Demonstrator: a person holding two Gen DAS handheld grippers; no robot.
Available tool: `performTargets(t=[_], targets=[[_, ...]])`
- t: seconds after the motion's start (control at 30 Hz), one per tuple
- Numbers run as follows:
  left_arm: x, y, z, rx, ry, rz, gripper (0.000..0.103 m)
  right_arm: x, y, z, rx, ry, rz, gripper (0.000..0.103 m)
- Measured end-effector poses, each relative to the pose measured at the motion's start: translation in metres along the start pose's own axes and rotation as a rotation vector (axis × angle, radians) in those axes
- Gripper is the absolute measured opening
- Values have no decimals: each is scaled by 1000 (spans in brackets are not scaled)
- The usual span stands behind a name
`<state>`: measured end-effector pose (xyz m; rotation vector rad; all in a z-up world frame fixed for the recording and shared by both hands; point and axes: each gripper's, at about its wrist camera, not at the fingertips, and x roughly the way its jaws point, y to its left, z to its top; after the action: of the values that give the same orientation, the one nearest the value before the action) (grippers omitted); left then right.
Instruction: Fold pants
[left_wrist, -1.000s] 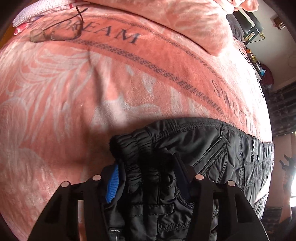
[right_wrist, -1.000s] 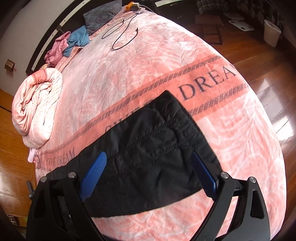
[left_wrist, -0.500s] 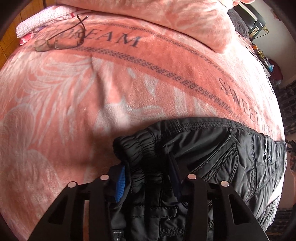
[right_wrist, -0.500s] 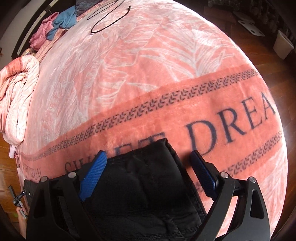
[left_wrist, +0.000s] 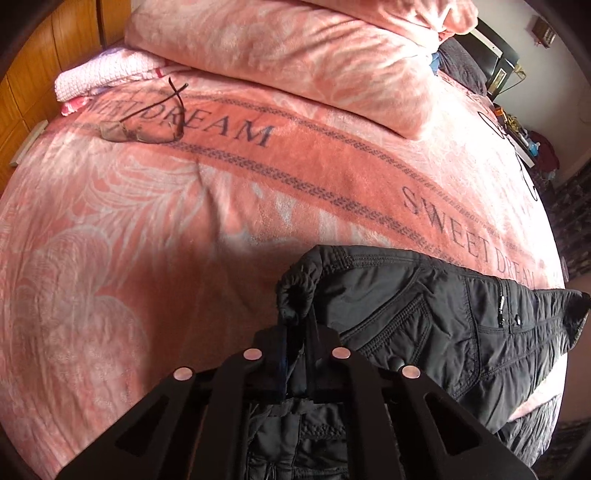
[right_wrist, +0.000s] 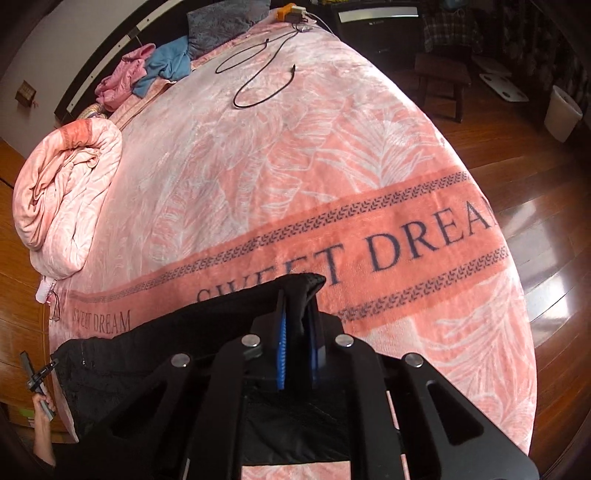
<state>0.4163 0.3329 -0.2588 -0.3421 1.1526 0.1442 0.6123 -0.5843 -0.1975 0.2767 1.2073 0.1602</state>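
Black quilted pants (left_wrist: 436, 321) lie along the near edge of a pink "SWEET DREAM" blanket (left_wrist: 184, 229). My left gripper (left_wrist: 297, 332) is shut on the elastic waistband corner (left_wrist: 295, 288), which bunches up above the fingers. In the right wrist view the pants (right_wrist: 155, 343) stretch left along the bed edge. My right gripper (right_wrist: 297, 321) is shut on the hem end of the leg (right_wrist: 306, 284), with cloth pinched between the blue pads (right_wrist: 282, 343).
Eyeglasses (left_wrist: 147, 122) lie on the blanket at far left. A rolled pink quilt (right_wrist: 62, 199) and a pillow (left_wrist: 314, 55) sit at the bed's side. A black cable (right_wrist: 262, 77) and clothes (right_wrist: 147, 70) lie at the far end. Wooden floor (right_wrist: 546, 206) lies right of the bed.
Both grippers have closed on the pants: the left on the waistband, the right on the leg hem. The right gripper was open around the cloth before.
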Motion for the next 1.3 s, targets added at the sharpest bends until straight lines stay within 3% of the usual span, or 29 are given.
performTargets(t=[0.33, 0.63, 0.93, 1.3], targets=[[-55, -20, -6, 9, -98, -75, 6, -117, 29, -39, -11, -136, 9, 6], [-126, 7, -54, -84, -250, -224, 6, -212, -7, -147, 82, -306, 56, 6], [-152, 46, -132, -243, -300, -335, 6, -234, -43, -279, 191, -346, 36, 6], [-156, 67, -191, -237, -261, -339, 7, -244, -49, -368, 267, -385, -3, 8]])
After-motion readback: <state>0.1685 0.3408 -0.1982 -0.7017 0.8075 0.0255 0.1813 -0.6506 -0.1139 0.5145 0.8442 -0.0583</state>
